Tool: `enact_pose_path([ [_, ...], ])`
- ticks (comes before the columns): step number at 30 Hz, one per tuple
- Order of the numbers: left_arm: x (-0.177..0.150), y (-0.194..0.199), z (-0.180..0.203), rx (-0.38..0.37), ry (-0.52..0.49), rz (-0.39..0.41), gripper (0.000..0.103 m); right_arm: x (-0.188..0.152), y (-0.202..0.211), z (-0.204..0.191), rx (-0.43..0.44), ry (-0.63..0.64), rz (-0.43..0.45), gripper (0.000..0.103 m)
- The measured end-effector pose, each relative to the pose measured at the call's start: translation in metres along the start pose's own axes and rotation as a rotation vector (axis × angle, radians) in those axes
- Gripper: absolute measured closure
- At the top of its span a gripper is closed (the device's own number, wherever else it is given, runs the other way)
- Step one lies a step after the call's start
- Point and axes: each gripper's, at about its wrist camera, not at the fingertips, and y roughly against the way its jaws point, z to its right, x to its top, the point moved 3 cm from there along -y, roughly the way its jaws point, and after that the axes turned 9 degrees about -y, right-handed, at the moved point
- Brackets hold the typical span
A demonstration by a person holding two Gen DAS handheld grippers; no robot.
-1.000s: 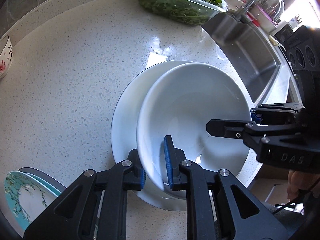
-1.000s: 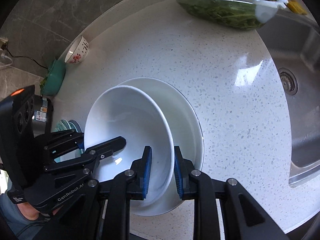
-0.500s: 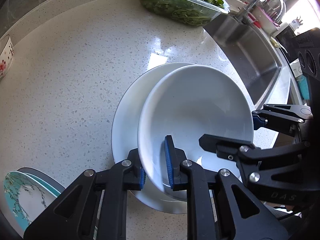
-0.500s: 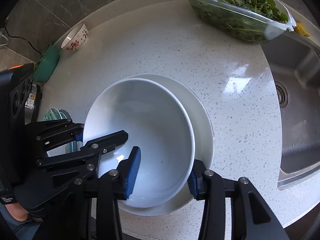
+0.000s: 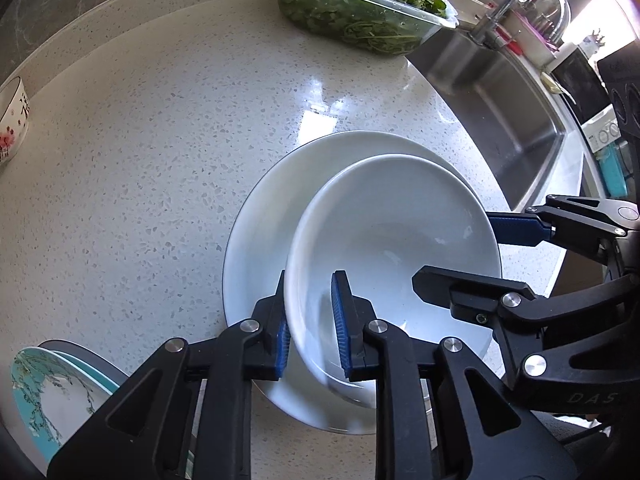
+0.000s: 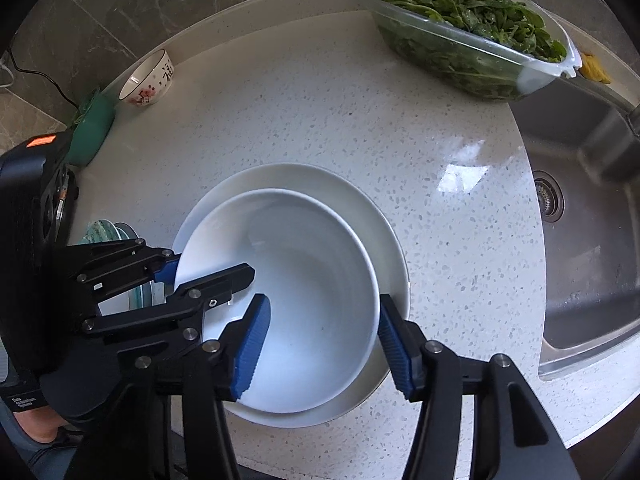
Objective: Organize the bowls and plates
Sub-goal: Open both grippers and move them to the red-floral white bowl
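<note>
A white bowl (image 5: 396, 240) sits on a larger white plate (image 5: 264, 216) near the counter's front edge. My left gripper (image 5: 310, 320) is shut on the bowl's near rim, one pad outside and one inside. My right gripper (image 6: 322, 332) is open, its blue pads spread on either side of the bowl's (image 6: 296, 280) right rim over the plate (image 6: 384, 220). The right gripper also shows at the right of the left wrist view (image 5: 496, 248). The left gripper shows at the left of the right wrist view (image 6: 204, 272).
A clear tub of green leaves (image 5: 360, 4) stands at the back. A steel sink (image 6: 588, 216) lies to the right. A small flowered bowl (image 6: 148, 80) stands at the far left. Teal patterned plates (image 5: 48, 392) are stacked at the near left.
My right gripper has opened and let go of the bowl's rim, and has drawn back a little. My left gripper keeps its hold on the bowl.
</note>
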Motion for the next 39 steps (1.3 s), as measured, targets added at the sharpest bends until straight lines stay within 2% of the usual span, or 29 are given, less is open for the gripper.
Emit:
enact_pose_path([
  [1, 0.000, 0.001, 0.000, -0.004, 0.001, 0.003, 0.081, -0.001, 0.002, 0.001, 0.017, -0.009, -0.001, 0.045],
  [4, -0.001, 0.007, 0.004, -0.048, 0.004, 0.016, 0.061, 0.001, 0.013, 0.005, 0.047, -0.036, 0.016, 0.043],
  [6, 0.000, 0.015, 0.008, -0.065, -0.007, 0.043, 0.033, 0.004, 0.027, 0.010, 0.065, -0.048, 0.045, 0.038],
  [8, 0.000, 0.023, 0.009, -0.065, -0.012, 0.061, 0.016, 0.010, 0.041, 0.015, 0.101, -0.065, 0.074, 0.036],
  [10, 0.000, 0.032, 0.005, -0.092, 0.011, 0.076, 0.013, 0.017, 0.055, 0.022, 0.159, -0.100, 0.110, 0.031],
  [12, 0.001, 0.046, -0.006, -0.103, 0.047, 0.098, 0.004, 0.025, 0.069, 0.030, 0.238, -0.147, 0.158, 0.018],
  [15, 0.001, 0.076, -0.030, -0.153, 0.108, 0.144, 0.000, 0.041, 0.077, 0.035, 0.369, -0.217, 0.191, 0.016],
  [17, 0.001, 0.102, -0.058, -0.178, 0.157, 0.208, 0.000, 0.053, 0.074, 0.031, 0.449, -0.243, 0.186, 0.016],
  [19, 0.000, 0.128, -0.090, -0.148, 0.193, 0.291, 0.000, 0.068, 0.069, 0.020, 0.520, -0.245, 0.172, 0.016],
  [21, -0.003, 0.151, -0.135, -0.044, 0.243, 0.376, 0.000, 0.086, 0.062, -0.003, 0.549, -0.217, 0.150, 0.015],
  [22, -0.006, 0.157, -0.162, 0.003, 0.279, 0.374, 0.000, 0.093, 0.059, -0.014, 0.554, -0.198, 0.145, 0.015],
  [24, -0.012, 0.161, -0.222, 0.042, 0.388, 0.322, 0.001, 0.112, 0.053, -0.045, 0.572, -0.151, 0.142, 0.015],
  [27, -0.018, 0.174, -0.292, 0.157, 0.480, 0.371, 0.002, 0.142, 0.042, -0.086, 0.565, -0.082, 0.131, 0.015],
  [29, -0.017, 0.172, -0.336, 0.222, 0.536, 0.365, 0.002, 0.165, 0.027, -0.113, 0.557, -0.053, 0.111, 0.015],
  [31, -0.014, 0.163, -0.364, 0.209, 0.559, 0.369, 0.002, 0.185, 0.011, -0.135, 0.569, -0.047, 0.082, 0.016],
  [32, -0.012, 0.157, -0.378, 0.227, 0.570, 0.355, 0.002, 0.198, 0.001, -0.149, 0.569, -0.042, 0.068, 0.016],
  [39, 0.006, 0.112, -0.429, 0.250, 0.568, 0.297, 0.003, 0.246, -0.067, -0.223, 0.539, 0.037, -0.006, 0.018],
])
